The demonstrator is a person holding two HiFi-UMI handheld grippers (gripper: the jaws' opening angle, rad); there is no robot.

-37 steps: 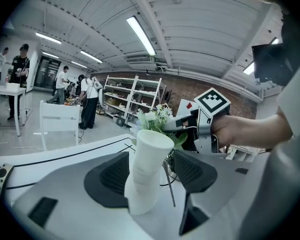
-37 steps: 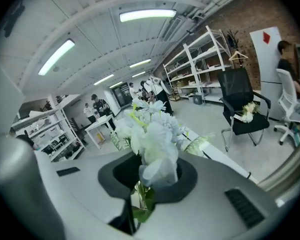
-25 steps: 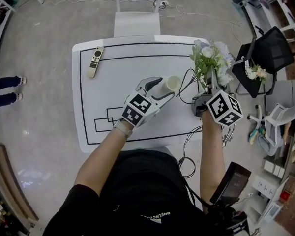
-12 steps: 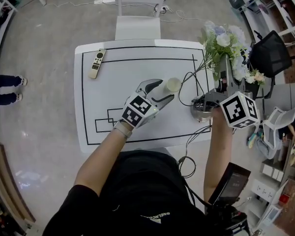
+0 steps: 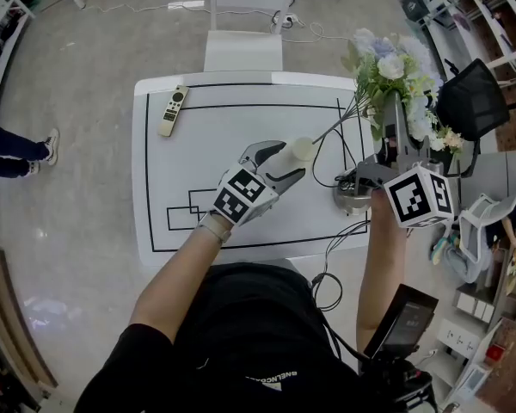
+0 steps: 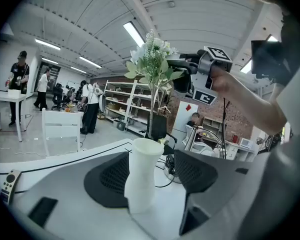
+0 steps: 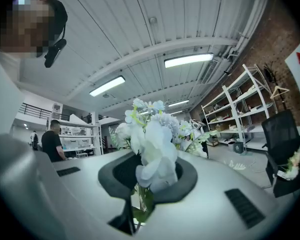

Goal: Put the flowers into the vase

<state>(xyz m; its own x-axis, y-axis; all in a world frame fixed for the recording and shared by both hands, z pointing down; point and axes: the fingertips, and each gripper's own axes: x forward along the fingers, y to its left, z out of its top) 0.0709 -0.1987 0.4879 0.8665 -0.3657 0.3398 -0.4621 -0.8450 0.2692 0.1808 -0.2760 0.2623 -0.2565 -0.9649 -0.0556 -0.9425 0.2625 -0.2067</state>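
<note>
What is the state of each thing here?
White ribbed vase: upright on white table.
Bouquet of white and pale blue artificial flowers: held upright in air.
Left gripper: fingers apart around vase.
Right gripper: fingers shut on bouquet stems.
White remote control: lying flat on table.

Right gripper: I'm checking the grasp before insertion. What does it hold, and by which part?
The right gripper holds the flowers, its jaws shut on the green stems just below the blossoms.

Head view down over table (image 5: pixel 241 119), gripper views sideways, sharing flowers (image 6: pixel 152 59)
</note>
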